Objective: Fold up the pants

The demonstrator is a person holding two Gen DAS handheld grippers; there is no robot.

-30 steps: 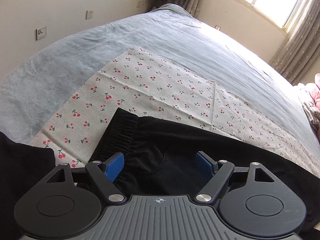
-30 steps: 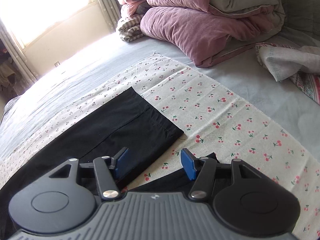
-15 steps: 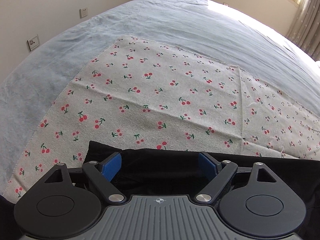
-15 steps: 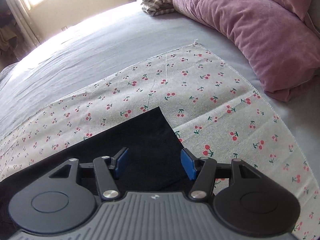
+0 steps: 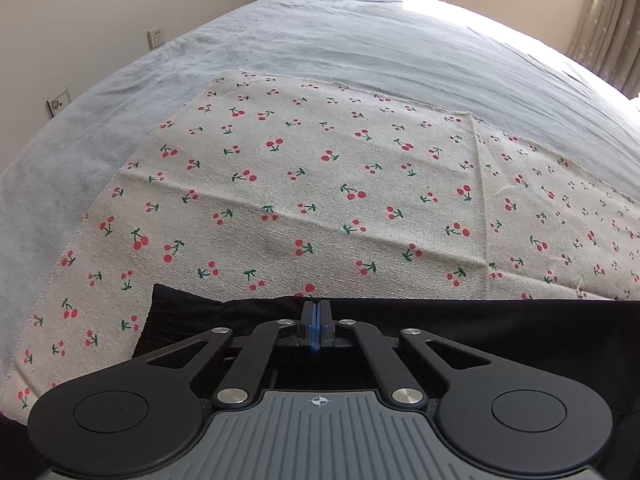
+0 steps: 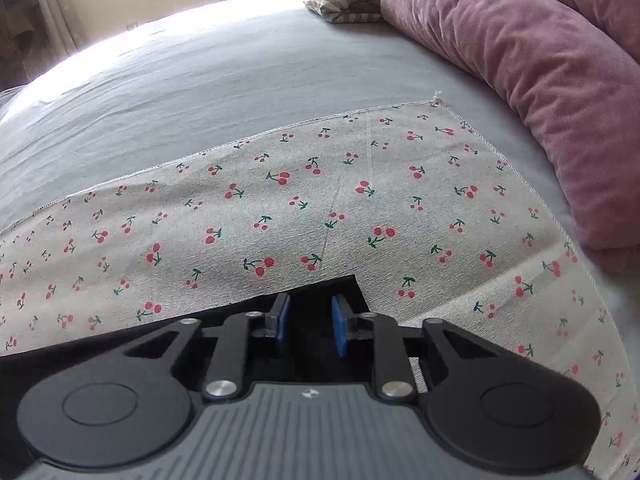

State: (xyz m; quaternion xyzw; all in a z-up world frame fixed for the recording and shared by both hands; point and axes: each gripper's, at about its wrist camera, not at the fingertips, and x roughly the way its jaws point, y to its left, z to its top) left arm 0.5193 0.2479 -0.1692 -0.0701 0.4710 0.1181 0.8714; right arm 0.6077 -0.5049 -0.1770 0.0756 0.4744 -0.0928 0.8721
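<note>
The black pants point(image 5: 500, 328) lie flat on a cherry-print cloth point(image 5: 320, 184) on the bed. In the left wrist view the elastic waistband corner point(image 5: 176, 312) shows at the left. My left gripper point(image 5: 316, 312) is shut on the far edge of the pants at the waist end, its blue pads pressed together. In the right wrist view the pants point(image 6: 120, 344) end in a leg hem corner point(image 6: 352, 284). My right gripper point(image 6: 308, 312) sits over that hem with its blue pads partly closed and a gap still between them.
The cherry cloth point(image 6: 360, 200) lies on a grey-blue bedsheet point(image 6: 200, 80). A purple quilt point(image 6: 540, 80) and a striped folded cloth point(image 6: 344, 0) sit at the right. A wall with sockets point(image 5: 156, 36) borders the bed on the left, curtains point(image 5: 604, 28) at the far right.
Both grippers moved forward and down to the far edge of the pants. The left gripper closed on the waist edge. The right gripper's jaws narrowed over the leg hem.
</note>
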